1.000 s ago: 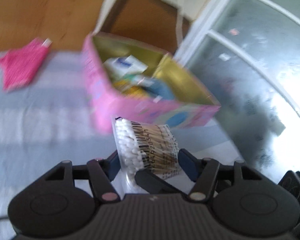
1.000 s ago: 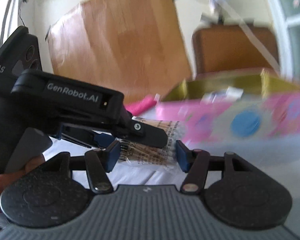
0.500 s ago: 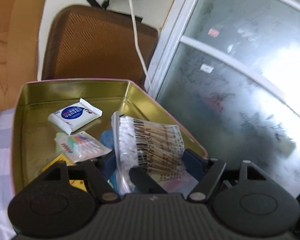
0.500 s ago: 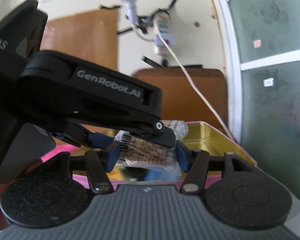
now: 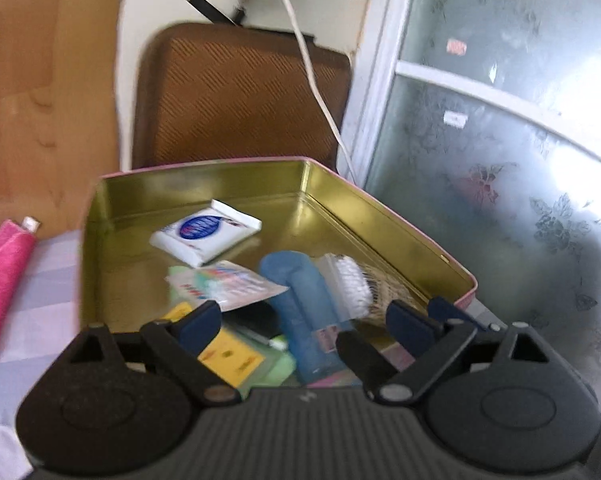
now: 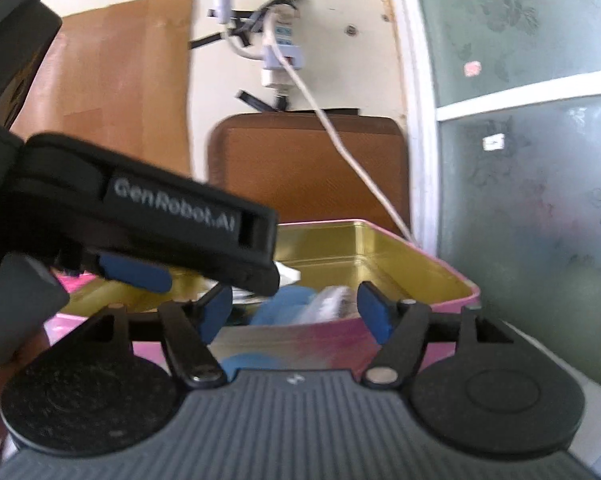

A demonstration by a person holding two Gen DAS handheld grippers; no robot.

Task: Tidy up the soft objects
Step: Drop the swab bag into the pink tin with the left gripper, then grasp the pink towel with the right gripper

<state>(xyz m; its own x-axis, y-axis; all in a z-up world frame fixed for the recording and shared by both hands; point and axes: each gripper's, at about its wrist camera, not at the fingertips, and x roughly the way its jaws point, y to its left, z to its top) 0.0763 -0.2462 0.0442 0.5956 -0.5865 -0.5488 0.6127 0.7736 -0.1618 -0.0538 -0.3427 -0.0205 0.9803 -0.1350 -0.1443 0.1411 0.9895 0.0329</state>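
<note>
Left claw [image 5: 306, 312]: jaws spread, just opened, nothing pinched; bag of cotton swabs [image 5: 356, 286] lies loose in the pink tin [image 5: 420, 240] just ahead of the fingertips, beside a blue roll [image 5: 300, 292]. Right claw [image 6: 294, 312]: jaws spread, just widened, empty, held before the tin's near wall, the left claw just to its left

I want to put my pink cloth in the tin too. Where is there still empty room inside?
The tin has bare gold floor along its left wall, and at the back corner behind the white packet. The near right is crowded: blue roll, cotton swabs, yellow packet, piled together.
</note>
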